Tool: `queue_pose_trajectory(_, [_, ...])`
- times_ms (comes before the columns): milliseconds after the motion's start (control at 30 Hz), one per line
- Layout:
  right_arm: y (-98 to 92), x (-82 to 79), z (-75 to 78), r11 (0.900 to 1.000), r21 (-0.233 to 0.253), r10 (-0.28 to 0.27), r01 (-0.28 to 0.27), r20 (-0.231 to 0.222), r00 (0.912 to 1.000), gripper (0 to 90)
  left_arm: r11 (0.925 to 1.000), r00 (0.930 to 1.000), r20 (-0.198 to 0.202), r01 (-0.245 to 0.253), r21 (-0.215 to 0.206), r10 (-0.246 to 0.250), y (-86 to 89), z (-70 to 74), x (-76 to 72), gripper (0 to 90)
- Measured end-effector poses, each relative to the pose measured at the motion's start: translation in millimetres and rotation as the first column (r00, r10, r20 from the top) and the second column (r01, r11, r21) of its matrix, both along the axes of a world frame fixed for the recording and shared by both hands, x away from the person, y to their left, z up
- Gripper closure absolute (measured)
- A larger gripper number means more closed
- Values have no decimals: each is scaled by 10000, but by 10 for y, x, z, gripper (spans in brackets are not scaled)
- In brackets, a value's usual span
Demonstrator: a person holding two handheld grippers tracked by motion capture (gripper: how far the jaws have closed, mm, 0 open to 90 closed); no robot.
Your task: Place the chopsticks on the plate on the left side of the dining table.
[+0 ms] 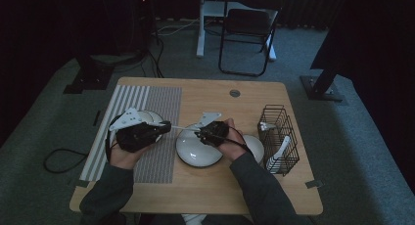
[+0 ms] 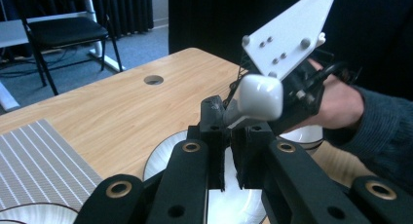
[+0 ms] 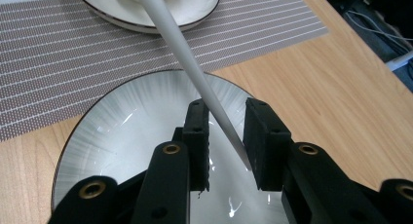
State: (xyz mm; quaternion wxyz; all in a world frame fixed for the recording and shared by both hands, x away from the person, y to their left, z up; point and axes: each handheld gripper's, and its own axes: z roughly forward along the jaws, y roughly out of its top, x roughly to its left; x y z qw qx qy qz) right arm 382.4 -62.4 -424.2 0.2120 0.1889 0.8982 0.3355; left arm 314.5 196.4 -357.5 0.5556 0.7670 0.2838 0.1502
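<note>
Passing a white spoon point(image 1: 182, 128) above the plate point(image 1: 195, 154): left gripper point(image 2: 228, 136) clamps one end, right gripper point(image 3: 226, 146) gapes around the other; handover unfinished.

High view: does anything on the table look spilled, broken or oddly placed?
Nothing spilled or broken. The one unusual thing is the white spoon, held in the air above the plate between the left gripper and right gripper.
</note>
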Motion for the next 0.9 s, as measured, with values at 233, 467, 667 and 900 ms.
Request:
queue_pose_trajectory(233, [9,-13,-26,9998,-87,206,-206,20,9998,774,9997,10000,-55,74,-228,-76,8,1,26,848])
queue_pose_trajectory(467, [-30,-117,-70,9972,-228,710,-709,43,9975,817,9993,9993,122,-367,75,366,-21,-29,57,792])
queue_pose_trajectory(667, [-83,-196,-12,9936,50,1125,-1126,149,9935,853,9954,9957,118,-921,256,918,-7,-90,120,766])
queue_pose_trajectory(900, [-116,-230,51,9930,394,1095,-1113,445,9930,866,9935,9938,75,-1113,229,1111,17,-127,115,773])
